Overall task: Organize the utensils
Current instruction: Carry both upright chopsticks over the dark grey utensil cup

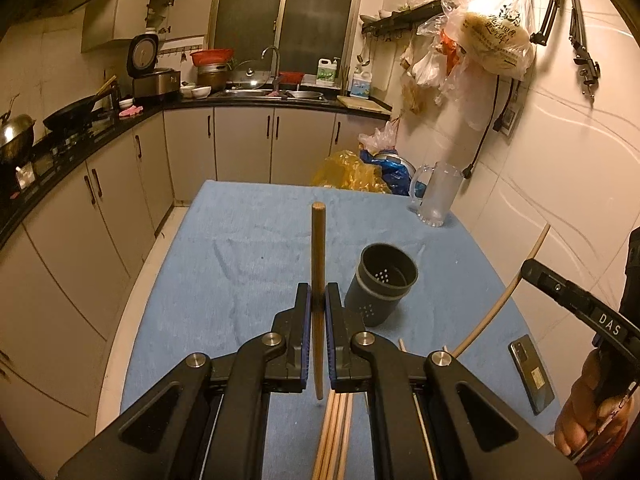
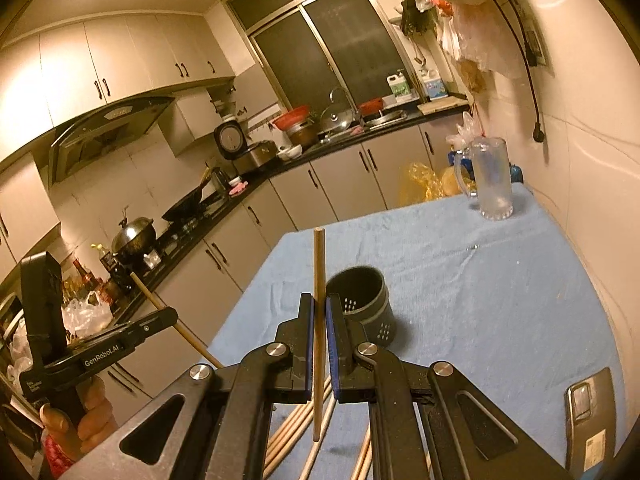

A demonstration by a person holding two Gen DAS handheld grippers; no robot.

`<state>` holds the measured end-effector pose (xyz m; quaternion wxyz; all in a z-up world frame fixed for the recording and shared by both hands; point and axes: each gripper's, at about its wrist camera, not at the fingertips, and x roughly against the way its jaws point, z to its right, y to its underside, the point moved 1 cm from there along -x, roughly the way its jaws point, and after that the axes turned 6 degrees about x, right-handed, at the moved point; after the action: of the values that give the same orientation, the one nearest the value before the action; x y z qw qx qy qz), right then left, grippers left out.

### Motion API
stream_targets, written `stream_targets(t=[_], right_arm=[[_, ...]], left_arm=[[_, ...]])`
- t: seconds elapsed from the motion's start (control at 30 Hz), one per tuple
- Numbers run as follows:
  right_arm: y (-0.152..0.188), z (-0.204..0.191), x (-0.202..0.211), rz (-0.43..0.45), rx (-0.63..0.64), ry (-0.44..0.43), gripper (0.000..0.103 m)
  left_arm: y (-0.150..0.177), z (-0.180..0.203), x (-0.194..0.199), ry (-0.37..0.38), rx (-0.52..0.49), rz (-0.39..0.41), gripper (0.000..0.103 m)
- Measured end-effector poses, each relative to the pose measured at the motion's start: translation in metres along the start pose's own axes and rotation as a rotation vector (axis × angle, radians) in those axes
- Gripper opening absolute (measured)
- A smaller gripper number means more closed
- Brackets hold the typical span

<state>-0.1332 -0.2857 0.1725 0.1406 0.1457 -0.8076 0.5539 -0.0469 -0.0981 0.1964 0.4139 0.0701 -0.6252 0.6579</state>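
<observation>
**Landmark: grey holder [image 1: 381, 283], upright on the blue-covered table [image 1: 248, 240].** Listed left to right.

1. Left table edge. Well left of the holder; beyond it a strip of floor, then the cabinet run [image 1: 120, 184]. The cloth between this edge and the holder lies bare, the widest free stretch.

2. Left gripper [image 1: 318, 300]. Just left of the holder, nearer the camera. Jaws clamped tight on a dark chopstick [image 1: 318, 248], gripped near its middle and standing upright; its top end rises above the holder's rim, its lower end hangs clear of the cloth.

3. Loose chopsticks [image 1: 336, 432]. A pale bundle flat on the cloth below the left gripper, nearer than the holder, at the near edge.

4. Holder. Mouth open, perforated floor visible, nothing inside it.

5. Right gripper [image 2: 319, 312]. In its own view it sits just left of the holder, jaws pinched tight on a pale chopstick [image 2: 319, 264], held upright at about mid-length with the lower tip off the table. More pale chopsticks [image 2: 296, 428] lie beneath it.

6. Glass mug [image 1: 436, 194]. Beyond the holder to the right, near the far right corner by the wall; bare cloth between the two.

7. Phone [image 1: 531, 374]. Right of the holder and nearer, flat at the right table edge.

8. Tiled wall [image 1: 560, 184]. Close along the right table edge, leaving little room on that side.
</observation>
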Motion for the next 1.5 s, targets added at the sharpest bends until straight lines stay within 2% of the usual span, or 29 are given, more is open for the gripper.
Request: stream_targets(t=[0.6,0.97,1.3,1.5], right_arm=[[-0.075,0.016,0.009,0.115,-0.016,0.022,0.007],[-0.104,0.031,-0.002,0.149,-0.039,0.039,0.007],[-0.11,0.051,-0.031,0.15,-0.076,0.083,0.007],[-0.096,0.071,-0.067,0.059,-0.123,0.097,0.007]], left_arm=[[-0.076,0.035,0.002,0.068,-0.004,0.053,0.006],[-0.115,0.052,-0.012,0.104,0.034,0.086,0.006],[-0.117,0.06,-0.065,0.138,0.092,0.032,0.006],[-0.106,0.059,-0.098,0.132,0.088,-0.049,0.006]])
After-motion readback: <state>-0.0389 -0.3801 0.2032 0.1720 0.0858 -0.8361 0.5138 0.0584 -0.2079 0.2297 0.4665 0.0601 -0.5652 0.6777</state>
